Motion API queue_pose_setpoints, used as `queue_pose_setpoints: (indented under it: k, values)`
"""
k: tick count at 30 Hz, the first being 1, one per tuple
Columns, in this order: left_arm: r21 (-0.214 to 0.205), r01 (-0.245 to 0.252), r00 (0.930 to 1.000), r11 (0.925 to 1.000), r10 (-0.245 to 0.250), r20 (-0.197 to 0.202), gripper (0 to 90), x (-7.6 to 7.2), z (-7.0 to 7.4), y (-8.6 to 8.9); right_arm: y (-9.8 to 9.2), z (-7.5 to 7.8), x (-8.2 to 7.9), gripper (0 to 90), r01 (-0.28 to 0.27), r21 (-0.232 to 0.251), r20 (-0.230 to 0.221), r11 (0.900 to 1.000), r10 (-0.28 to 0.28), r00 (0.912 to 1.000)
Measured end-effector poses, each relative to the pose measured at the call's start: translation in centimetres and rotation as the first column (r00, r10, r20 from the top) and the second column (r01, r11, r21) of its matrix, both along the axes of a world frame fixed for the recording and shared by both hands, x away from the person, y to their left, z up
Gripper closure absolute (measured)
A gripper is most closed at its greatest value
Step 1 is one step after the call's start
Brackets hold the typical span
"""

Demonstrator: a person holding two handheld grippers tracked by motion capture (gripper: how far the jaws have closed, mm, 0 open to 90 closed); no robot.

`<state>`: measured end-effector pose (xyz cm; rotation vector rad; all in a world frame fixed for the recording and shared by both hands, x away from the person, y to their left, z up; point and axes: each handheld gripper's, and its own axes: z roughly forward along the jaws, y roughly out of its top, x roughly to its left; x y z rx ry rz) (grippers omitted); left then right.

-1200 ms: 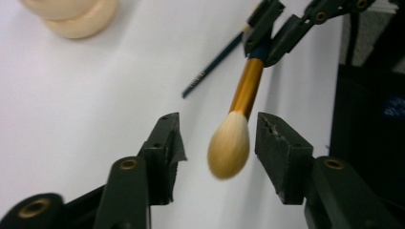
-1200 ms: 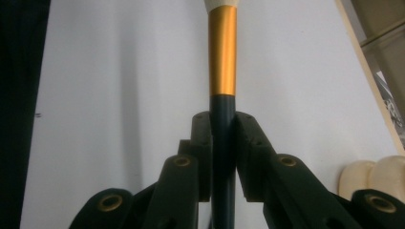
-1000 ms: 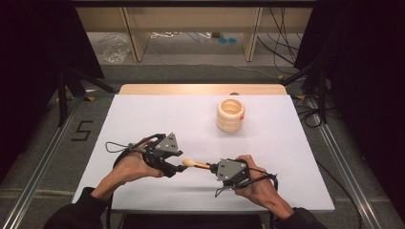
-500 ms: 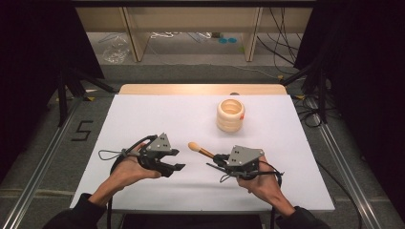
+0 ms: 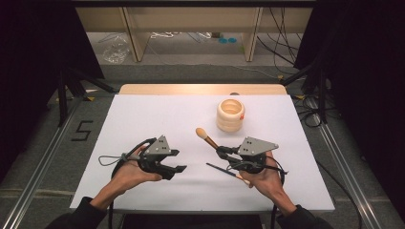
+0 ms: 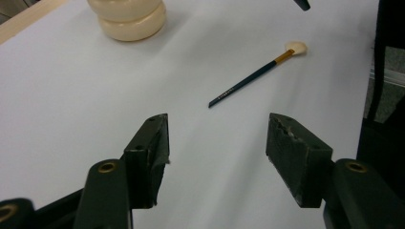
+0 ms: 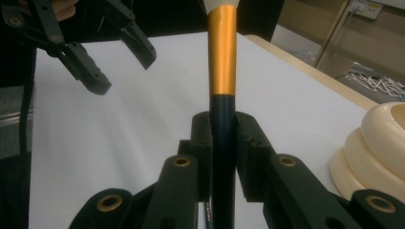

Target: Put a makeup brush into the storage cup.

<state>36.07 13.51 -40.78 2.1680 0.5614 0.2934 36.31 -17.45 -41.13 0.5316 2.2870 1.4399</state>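
Observation:
My right gripper is shut on the dark handle of a thick brush with a copper ferrule and a cream head. The head points away toward the back left, off the table. A ridged cream holder stands behind it. A thin dark brush lies flat on the white table just below the right gripper. My left gripper hovers at the left; its jaws have just been opening and hold nothing.
The white tabletop has a wooden strip along its far edge. Black cables trail from both grippers. Shelving and loose cables stand on the floor beyond the table.
A second ago both grippers met at the thick brush. Since then the left gripper has drawn away to the left, and the right gripper has carried the brush to the right.

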Motion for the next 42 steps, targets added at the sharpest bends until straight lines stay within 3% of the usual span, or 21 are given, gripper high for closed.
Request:
queue_pose_setpoints:
  k: [2,3,10,15,22,31,34,38,42]
  values:
    - [-0.010,-0.007,1.0000,0.9999,0.007,0.000,41.0,0.2,0.0,0.3,0.0,0.0,0.0,79.7,0.002,0.009,-0.001,1.0000,-0.002,1.0000]
    - [-0.049,-0.027,0.9996,0.9984,0.027,-0.004,41.6,0.2,0.0,0.2,0.0,0.0,0.0,79.7,-0.002,0.011,0.000,0.9999,0.002,1.0000]
    - [-0.155,-0.057,0.9983,0.9862,0.056,-0.013,43.7,0.3,0.7,0.2,0.2,0.0,-0.1,79.7,-0.018,0.039,-0.001,0.9991,0.018,0.9998]
    - [-0.185,-0.037,0.9993,0.9820,0.036,-0.010,45.3,0.1,1.1,-0.4,0.6,-0.1,-0.2,79.7,-0.037,0.038,0.004,0.9986,0.037,0.9993]
    - [-0.257,-0.026,0.9997,0.9660,0.024,-0.008,46.4,0.1,1.7,-1.0,1.2,-0.3,-0.5,79.7,-0.059,0.047,0.005,0.9972,0.059,0.9983]
    - [-0.300,0.007,0.9999,0.9540,-0.011,-0.012,50.9,0.1,1.9,-1.8,2.2,-0.6,-0.8,79.7,-0.090,0.054,0.001,0.9944,0.091,0.9959]
    - [-0.329,0.026,0.9994,0.9441,-0.032,-0.014,54.5,0.0,2.1,-2.1,2.4,-0.6,-0.9,79.7,-0.104,0.052,-0.003,0.9933,0.104,0.9946]
    - [-0.339,0.029,0.9995,0.9402,-0.030,0.001,58.7,0.0,2.4,-2.2,2.5,-0.7,-1.0,79.7,-0.110,0.057,-0.005,0.9923,0.110,0.9939]
    - [-0.373,0.040,0.9988,0.9269,-0.048,-0.013,64.1,0.2,2.4,-2.3,2.6,-0.7,-1.0,79.7,-0.111,0.057,-0.004,0.9922,0.111,0.9938]
